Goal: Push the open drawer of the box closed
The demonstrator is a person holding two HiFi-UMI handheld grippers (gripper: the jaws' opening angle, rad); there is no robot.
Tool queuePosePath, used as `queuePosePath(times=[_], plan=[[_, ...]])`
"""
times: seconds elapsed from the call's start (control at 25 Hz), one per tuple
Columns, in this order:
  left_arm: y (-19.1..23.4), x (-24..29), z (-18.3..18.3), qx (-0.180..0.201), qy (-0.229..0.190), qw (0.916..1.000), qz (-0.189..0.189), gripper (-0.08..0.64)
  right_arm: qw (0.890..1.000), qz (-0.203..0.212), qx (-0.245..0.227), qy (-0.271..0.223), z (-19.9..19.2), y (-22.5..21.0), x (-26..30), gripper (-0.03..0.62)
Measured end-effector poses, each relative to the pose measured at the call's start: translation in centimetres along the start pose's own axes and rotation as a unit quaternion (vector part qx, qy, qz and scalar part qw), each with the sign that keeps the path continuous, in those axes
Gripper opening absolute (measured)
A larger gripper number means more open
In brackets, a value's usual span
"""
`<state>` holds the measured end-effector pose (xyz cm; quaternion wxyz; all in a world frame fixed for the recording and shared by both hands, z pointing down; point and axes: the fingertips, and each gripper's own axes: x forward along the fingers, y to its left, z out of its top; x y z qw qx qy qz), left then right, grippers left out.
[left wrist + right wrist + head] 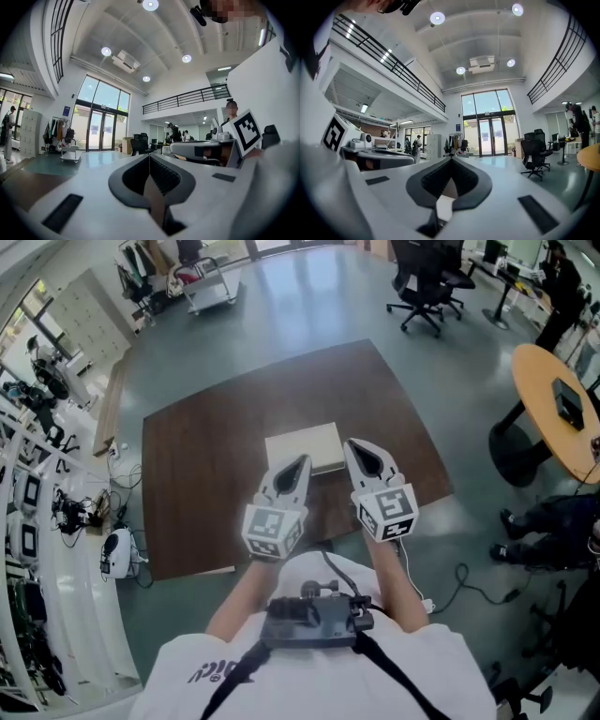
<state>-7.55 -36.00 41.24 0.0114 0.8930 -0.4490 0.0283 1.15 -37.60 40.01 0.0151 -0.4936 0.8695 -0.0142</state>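
The white box [302, 444] is seen lying on the brown tabletop [197, 474]. The left hand-held gripper [298, 467] and the right hand-held gripper [356, 452] are held level on the box's near side, each clenched on nothing. The box's drawer is hidden behind them.
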Motion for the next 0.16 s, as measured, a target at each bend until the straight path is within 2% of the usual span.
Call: queuePosePath(times=[0.16], plan=[[-0.19,-0.04,0.21,-0.004,-0.002,1.0,-0.006,0.011,1.0,-0.005,-0.004,0.0,0.36,-0.05,-0.18,0.003]])
